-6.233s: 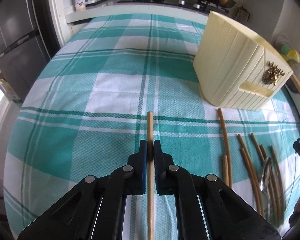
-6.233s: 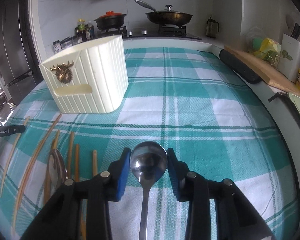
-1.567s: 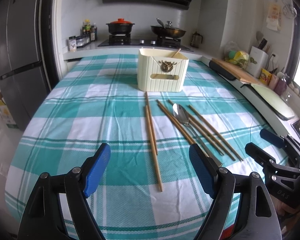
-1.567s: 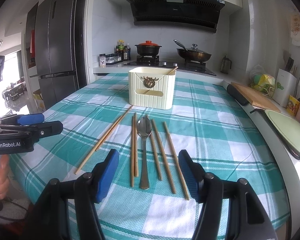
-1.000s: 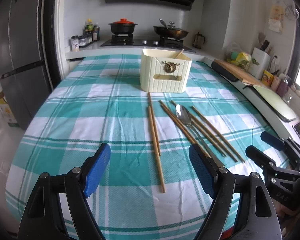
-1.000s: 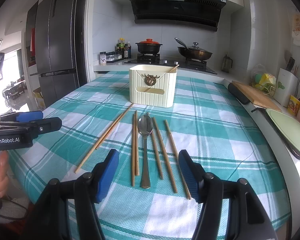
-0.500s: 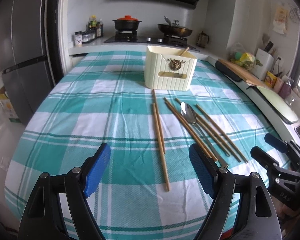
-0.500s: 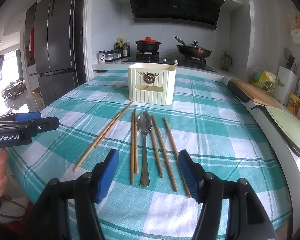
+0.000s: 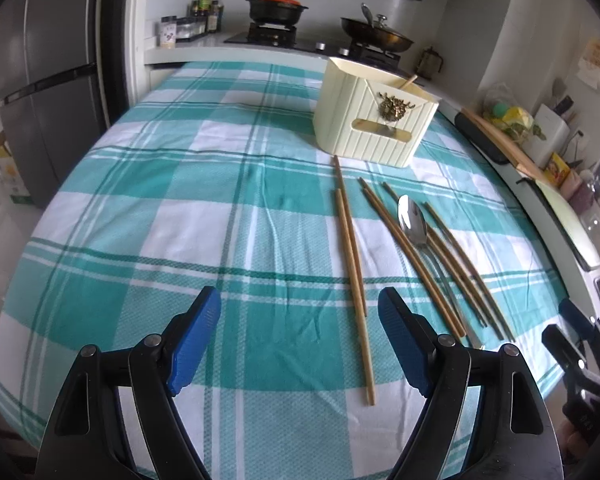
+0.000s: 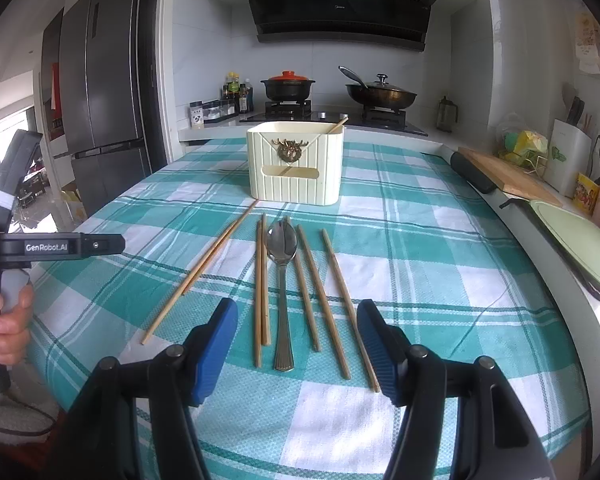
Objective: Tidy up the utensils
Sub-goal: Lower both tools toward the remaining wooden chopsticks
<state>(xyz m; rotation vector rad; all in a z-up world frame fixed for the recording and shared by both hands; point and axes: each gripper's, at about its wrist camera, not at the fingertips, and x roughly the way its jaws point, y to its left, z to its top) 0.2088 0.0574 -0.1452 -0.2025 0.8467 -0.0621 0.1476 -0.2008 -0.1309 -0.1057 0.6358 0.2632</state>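
The left gripper (image 9: 299,344) is held with fingers spread and empty above the plaid tabletop (image 9: 140,208). The leftmost pair of chopsticks (image 9: 350,256) lies just ahead and slightly right of the gap — its long axis running away toward the cream utensil holder (image 9: 374,128). The right gripper (image 10: 296,350), likewise spread and empty, is poised over the spoon (image 10: 283,280) — the left is judged nearer that pair.

Behind your bench (image 10: 440,264), draped in teal-and-white plaid, a black pot with an orange lid (image 10: 287,85) and a lidded dark pan (image 10: 381,97) are sitting on the stove at upper centre. A dark fridge (image 10: 100,112) is standing at upper left. A wooden cutting board (image 10: 508,176) is lying at right.
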